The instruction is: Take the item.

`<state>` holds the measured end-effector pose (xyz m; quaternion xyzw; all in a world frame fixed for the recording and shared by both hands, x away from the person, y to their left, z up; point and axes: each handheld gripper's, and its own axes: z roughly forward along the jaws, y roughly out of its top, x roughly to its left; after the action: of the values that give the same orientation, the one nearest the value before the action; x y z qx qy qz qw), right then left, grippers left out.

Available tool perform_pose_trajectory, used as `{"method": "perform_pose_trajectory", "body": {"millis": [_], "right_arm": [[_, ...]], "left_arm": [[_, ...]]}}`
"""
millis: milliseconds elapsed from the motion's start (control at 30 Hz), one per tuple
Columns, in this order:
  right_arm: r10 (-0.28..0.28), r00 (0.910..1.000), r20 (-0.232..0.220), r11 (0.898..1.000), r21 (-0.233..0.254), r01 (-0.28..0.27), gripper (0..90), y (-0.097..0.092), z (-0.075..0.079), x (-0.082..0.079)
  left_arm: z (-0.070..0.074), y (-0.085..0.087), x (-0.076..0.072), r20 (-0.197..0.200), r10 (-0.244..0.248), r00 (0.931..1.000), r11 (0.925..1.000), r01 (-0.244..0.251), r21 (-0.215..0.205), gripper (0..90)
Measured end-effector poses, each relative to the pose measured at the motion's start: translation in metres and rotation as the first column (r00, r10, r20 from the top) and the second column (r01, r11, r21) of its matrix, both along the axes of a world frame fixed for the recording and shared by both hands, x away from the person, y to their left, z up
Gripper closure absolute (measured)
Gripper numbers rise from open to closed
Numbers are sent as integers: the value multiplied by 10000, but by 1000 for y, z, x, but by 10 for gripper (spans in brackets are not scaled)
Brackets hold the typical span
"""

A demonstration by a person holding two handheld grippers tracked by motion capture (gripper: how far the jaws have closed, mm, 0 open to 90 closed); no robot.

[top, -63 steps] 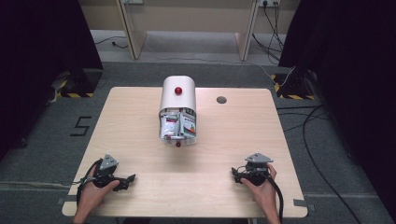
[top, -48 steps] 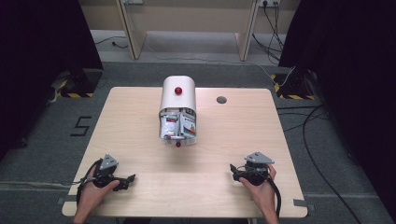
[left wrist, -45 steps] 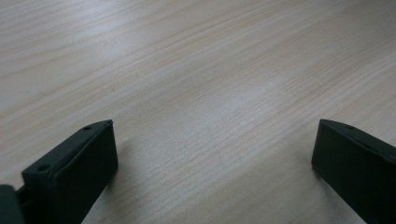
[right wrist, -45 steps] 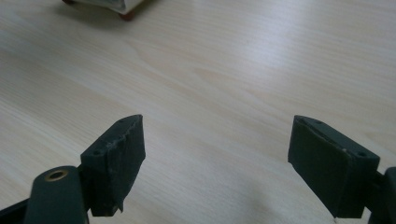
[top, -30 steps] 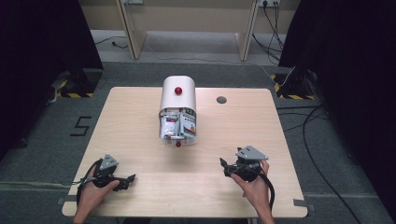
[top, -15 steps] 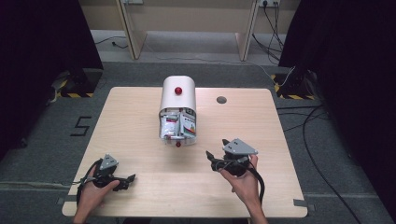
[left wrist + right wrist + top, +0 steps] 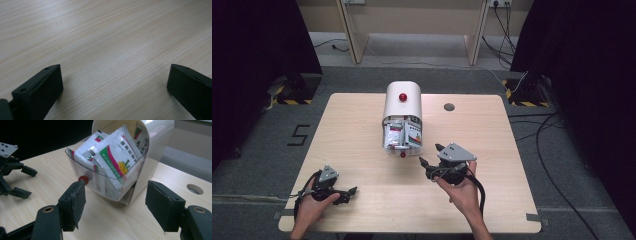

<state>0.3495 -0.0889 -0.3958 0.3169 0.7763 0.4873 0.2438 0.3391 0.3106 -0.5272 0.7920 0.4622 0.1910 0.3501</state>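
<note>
A white round-topped dispenser (image 7: 402, 107) stands mid-table, with a red knob (image 7: 402, 96) on top. Its clear front bin (image 7: 100, 187) holds several white sachets (image 7: 112, 155) printed in green and red, and carries a red knob (image 7: 83, 179) low on its front. My right gripper (image 7: 430, 154) hovers open just right of that front, a hand's width off; in the right gripper view its jaws (image 7: 118, 205) frame the bin. My left gripper (image 7: 349, 195) rests open at the table's near left, with bare wood between its jaws (image 7: 113, 82).
The light wooden table (image 7: 492, 135) has a round cable hole (image 7: 449, 106) right of the dispenser. Cables trail from both grippers over the near edge. Dark curtains and floor cables surround the table.
My right gripper has moved from the table's near right corner leftward and forward up to the dispenser's front. The left gripper has stayed put.
</note>
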Motion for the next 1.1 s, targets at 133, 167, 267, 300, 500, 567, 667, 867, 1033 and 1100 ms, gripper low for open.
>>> {"method": "perform_pose_trajectory", "body": {"millis": [133,167,267,300,500,567,667,867,1033,1100], "right_arm": [[116,9999,54,9999,-59,-115,351,9,3,4],[142,9999,82,9998,-105,-141,354,12,4,4],[241,9997,94,9994,-249,-239,361,19,6,7],[269,9996,99,9992,-287,-266,363,21,7,8],[303,9993,210,9990,-330,-296,379,27,12,13],[313,9994,167,9990,-316,-307,383,30,13,15],[359,9991,212,9985,-410,-350,390,34,14,18],[462,9987,235,9977,-506,-449,406,44,15,23],[500,9983,297,9960,-759,-476,440,55,16,29],[468,9984,322,9953,-863,-438,455,57,15,31]], "left_arm": [[0,0,0,-8,-16,10000,10000,16,25,0],[0,0,0,-9,-19,10000,10000,19,30,0],[0,0,0,-11,-20,10000,10000,20,28,0],[0,0,0,-11,-22,10000,10000,22,28,0],[0,0,0,1,1,10000,10000,-1,-5,0],[0,0,0,-1,-1,10000,10000,1,-3,0],[0,0,0,-1,-2,10000,10000,2,-1,0],[0,0,0,1,-1,10000,10000,1,-1,0],[0,0,0,-1,-2,10000,10000,2,-1,0],[0,0,0,-2,-3,10000,10000,3,0,0]]}}
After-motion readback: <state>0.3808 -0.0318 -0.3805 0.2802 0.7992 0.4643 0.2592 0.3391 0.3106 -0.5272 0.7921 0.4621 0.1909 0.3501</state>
